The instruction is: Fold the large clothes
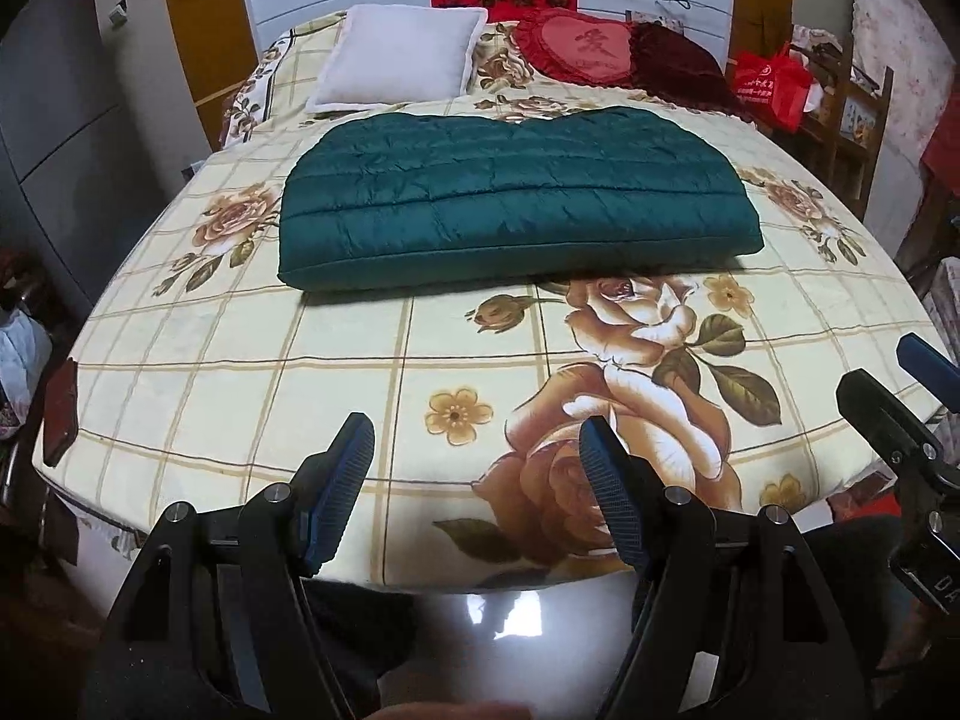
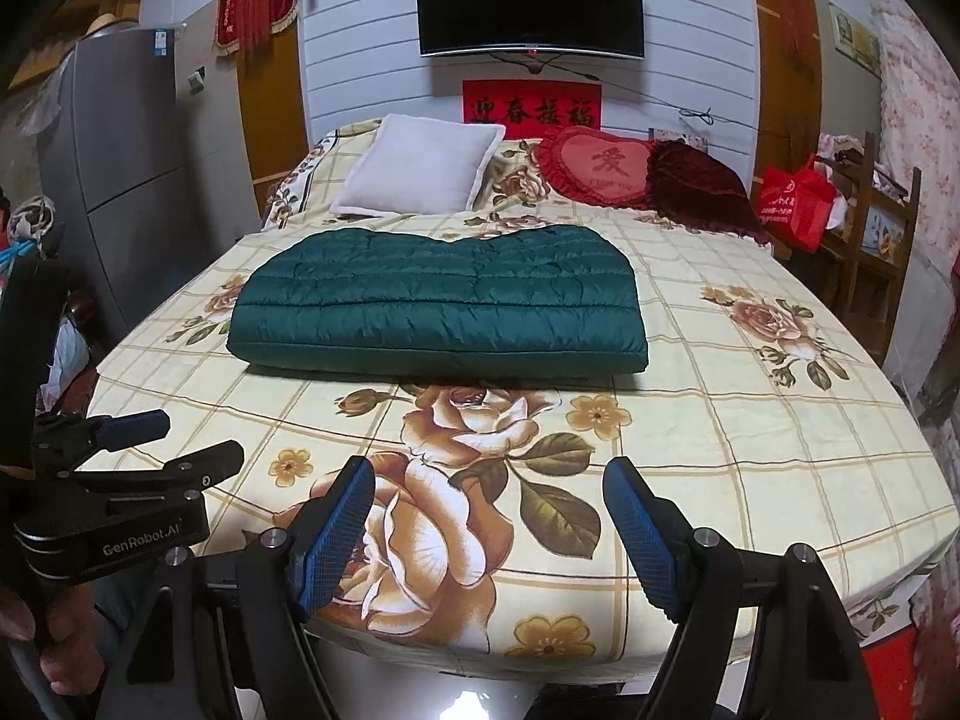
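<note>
- Left gripper (image 1: 477, 462) hangs over the near edge of the bed (image 1: 180, 360), jaws spread wide, nothing between the blue pads.
- Right gripper (image 2: 489, 510) is the same story: jaws apart, empty, above the big rose print at the foot of the bed.
- From the left wrist view I catch the right gripper out at the right edge; from the right wrist view the left one sits at the left, with a hand (image 2: 57, 654) on its handle.
- Green quilted jacket (image 1: 516, 198) lies folded flat mid-bed, well apart from both grippers.
- Its long axis runs side to side across the bed; the thick, straight folded edge faces me, the wavier edge faces the headboard.
- Beyond it: a white pillow (image 1: 399, 57) to the left, a red heart cushion (image 1: 579, 48) and a dark red cushion (image 1: 678, 63) to the right.
- Between me and the jacket I see only bare floral bedspread.
- Red bag (image 2: 795, 201) sits on a wooden chair off the bed's right; a TV (image 2: 531, 3) hangs on the wall.
</note>
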Available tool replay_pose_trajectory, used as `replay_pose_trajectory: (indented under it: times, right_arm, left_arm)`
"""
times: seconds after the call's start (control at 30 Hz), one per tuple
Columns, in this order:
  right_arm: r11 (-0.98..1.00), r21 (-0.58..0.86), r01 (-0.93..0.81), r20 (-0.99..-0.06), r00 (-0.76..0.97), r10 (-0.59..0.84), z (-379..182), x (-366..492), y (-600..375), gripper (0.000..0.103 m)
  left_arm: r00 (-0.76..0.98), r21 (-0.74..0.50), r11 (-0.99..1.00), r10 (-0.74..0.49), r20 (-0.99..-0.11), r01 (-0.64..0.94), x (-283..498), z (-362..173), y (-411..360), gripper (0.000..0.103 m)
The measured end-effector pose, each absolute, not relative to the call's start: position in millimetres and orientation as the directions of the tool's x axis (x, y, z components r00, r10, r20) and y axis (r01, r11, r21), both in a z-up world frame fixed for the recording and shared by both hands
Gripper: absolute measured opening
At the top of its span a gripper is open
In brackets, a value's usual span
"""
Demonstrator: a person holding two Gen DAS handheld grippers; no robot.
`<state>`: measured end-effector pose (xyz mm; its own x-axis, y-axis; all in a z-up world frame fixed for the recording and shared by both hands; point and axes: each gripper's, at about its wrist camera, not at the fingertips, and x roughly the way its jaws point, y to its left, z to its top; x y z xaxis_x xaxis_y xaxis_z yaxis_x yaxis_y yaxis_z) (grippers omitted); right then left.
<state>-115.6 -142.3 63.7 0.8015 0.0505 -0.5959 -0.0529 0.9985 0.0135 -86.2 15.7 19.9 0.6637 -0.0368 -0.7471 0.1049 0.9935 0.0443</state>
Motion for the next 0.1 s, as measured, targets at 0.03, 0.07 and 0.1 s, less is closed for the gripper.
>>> replay_pose_trajectory:
  times: [0.03, 0.07, 0.1]
  right_arm:
    - [0.998, 0.014, -0.054, -0.596, 0.802, 0.051, 63.6, -115.3, -141.9, 0.076]
    - [0.998, 0.013, -0.054, -0.596, 0.801, 0.051, 63.4, -115.3, -141.5, 0.076]
    - [0.998, 0.013, -0.054, -0.597, 0.801, 0.051, 63.1, -115.3, -141.3, 0.076]
  left_arm:
    - [0.666, 0.042, 0.993, -0.041, -0.745, 0.107, -87.2, 20.0, 15.5, 0.071]
    - [0.666, 0.041, 0.993, -0.043, -0.745, 0.11, -87.4, 20.1, 15.4, 0.071]
    - [0.667, 0.04, 0.993, -0.047, -0.744, 0.114, -87.7, 20.3, 15.0, 0.071]
